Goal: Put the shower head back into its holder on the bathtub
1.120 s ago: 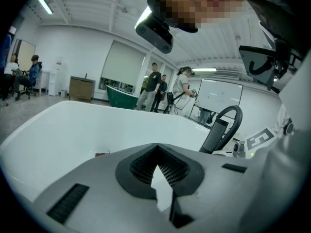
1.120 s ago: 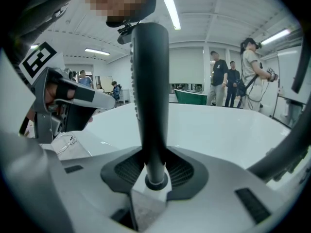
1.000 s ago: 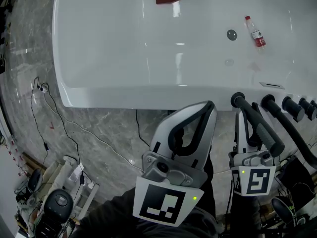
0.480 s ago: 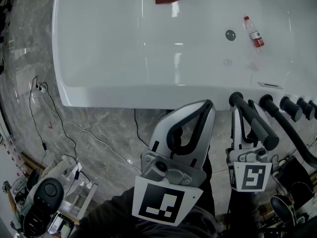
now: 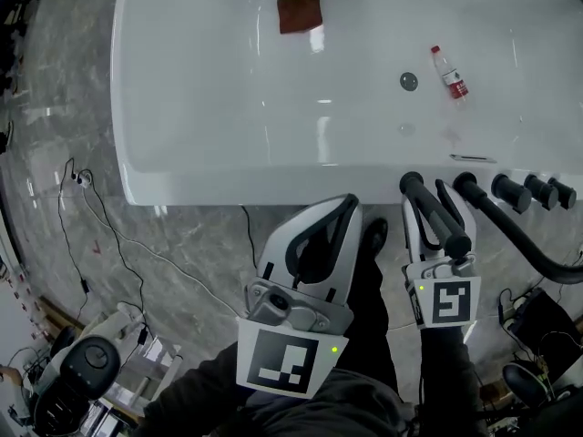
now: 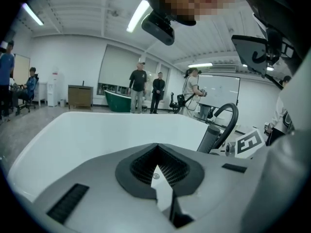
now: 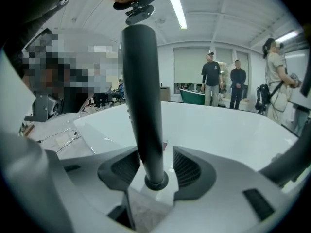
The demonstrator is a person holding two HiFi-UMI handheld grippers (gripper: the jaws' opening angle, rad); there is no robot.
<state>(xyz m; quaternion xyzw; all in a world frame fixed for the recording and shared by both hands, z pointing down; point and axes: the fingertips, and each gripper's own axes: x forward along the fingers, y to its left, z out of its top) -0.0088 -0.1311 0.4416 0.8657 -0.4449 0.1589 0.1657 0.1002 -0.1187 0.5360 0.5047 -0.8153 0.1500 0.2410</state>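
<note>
Grey marble floor [image 5: 182, 244] runs under us, crossed by thin cables [image 5: 77, 178], and meets the near rim of the white bathtub [image 5: 182, 167], which spans the head view just ahead of both tools. Left of the left tool [image 5: 349, 200] the floor lies open. Right of the right tool [image 5: 426, 197] the rim is crowded by a row of black knobs [image 5: 510, 192] and a curved black hose [image 5: 510, 230].

The shower head [image 5: 437, 217] stands with its lower end in the ring holder [image 5: 410, 182] on that rim, its long axis rising and leaning back toward us. We have the right tool around it with its jaws opening. The right gripper view shows the handle just beside the pad [image 7: 119, 168] on that view's left, with a clear gap at the other. The left tool is clenched on nothing, its tips meeting.

Only the head view shows the brown cloth [image 5: 300, 13], the bottle [image 5: 448, 72] and the drain [image 5: 409, 81] in the basin. Only the gripper views show people [image 7: 212, 81] standing across the room near a green tub [image 6: 119, 101].
</note>
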